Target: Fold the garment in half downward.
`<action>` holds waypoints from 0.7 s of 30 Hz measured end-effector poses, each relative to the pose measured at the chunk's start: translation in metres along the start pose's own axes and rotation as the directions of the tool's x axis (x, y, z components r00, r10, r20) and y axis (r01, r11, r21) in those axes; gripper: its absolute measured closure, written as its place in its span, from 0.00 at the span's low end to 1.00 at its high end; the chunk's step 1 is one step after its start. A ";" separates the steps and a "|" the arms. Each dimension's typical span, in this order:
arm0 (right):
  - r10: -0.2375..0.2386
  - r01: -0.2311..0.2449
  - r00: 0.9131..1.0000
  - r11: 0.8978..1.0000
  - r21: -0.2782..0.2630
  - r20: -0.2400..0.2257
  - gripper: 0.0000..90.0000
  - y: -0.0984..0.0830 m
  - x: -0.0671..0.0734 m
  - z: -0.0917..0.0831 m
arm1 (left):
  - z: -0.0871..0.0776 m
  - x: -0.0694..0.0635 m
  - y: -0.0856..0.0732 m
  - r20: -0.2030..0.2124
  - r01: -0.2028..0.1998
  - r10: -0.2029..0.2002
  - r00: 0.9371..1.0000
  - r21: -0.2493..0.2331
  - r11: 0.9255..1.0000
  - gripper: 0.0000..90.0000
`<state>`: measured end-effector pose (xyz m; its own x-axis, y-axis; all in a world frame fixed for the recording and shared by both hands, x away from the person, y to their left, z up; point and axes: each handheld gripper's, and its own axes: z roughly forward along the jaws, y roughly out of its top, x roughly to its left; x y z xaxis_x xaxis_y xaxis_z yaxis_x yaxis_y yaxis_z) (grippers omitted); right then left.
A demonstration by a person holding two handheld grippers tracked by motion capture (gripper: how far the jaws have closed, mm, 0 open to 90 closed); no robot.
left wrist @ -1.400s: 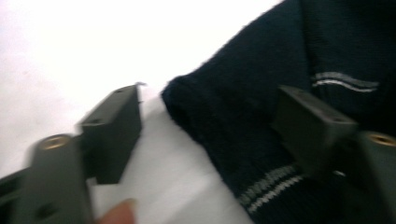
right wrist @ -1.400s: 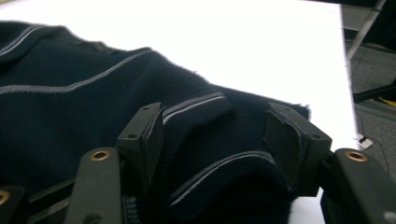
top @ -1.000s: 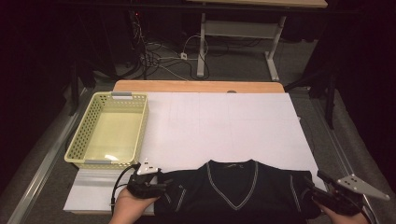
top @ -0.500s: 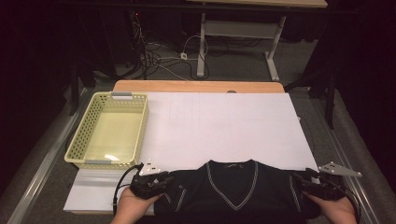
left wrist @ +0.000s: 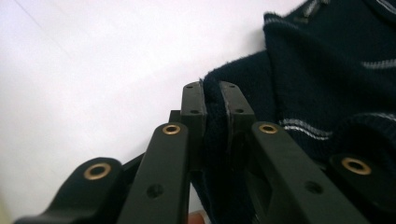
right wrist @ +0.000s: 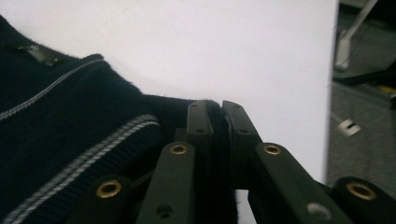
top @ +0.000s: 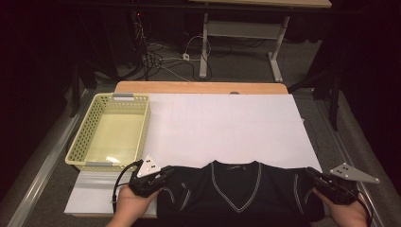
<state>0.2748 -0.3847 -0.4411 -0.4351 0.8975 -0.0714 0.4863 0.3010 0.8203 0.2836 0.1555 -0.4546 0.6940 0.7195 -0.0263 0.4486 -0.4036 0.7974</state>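
High view: dark V-neck sweater (top: 234, 191) with pale stripes, flat at the near edge of the white sheet (top: 227, 125). Left gripper (top: 166, 174) at its left shoulder and right gripper (top: 309, 174) at its right shoulder; jaws of both have just been closing, each now pinching a fold of knit between them. Yellow perforated basket (top: 82, 137) beside the sheet, well apart. Wooden table (top: 198, 87) beneath.

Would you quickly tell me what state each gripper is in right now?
Left gripper: jaws just closed, shut on the dark sweater at its shoulder edge.
Right gripper: jaws just closed, shut on the sweater's other shoulder.
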 end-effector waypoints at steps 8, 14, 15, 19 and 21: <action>-0.015 0.019 0.998 0.998 -0.059 0.057 0.93 0.024 -0.008 -0.007 | -0.001 0.013 0.027 -0.043 0.016 -0.017 0.999 -0.043 0.999 0.91; -0.005 0.013 0.996 0.995 -0.095 0.084 0.93 0.045 -0.018 0.005 | 0.017 0.023 0.051 -0.081 0.017 -0.019 0.996 -0.027 0.999 0.91; -0.007 0.016 0.996 0.995 -0.096 0.090 0.93 0.048 -0.019 0.008 | 0.020 0.025 0.056 -0.088 0.021 -0.023 0.996 -0.027 0.999 0.91; 0.002 0.006 0.996 0.995 -0.099 0.086 0.93 0.059 -0.027 0.019 | 0.031 0.033 0.072 -0.118 0.001 -0.003 0.993 -0.021 1.000 0.91; 0.006 0.003 0.996 0.995 -0.100 0.092 0.93 0.062 -0.031 0.023 | 0.035 0.036 0.077 -0.119 0.004 -0.006 0.993 -0.019 1.000 0.91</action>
<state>0.3358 -0.3863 -0.4010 -0.3610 0.9250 -0.1182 0.4062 0.2701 0.8730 0.3629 0.1302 -0.4157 0.6190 0.7843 0.0410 0.4403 -0.3899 0.8088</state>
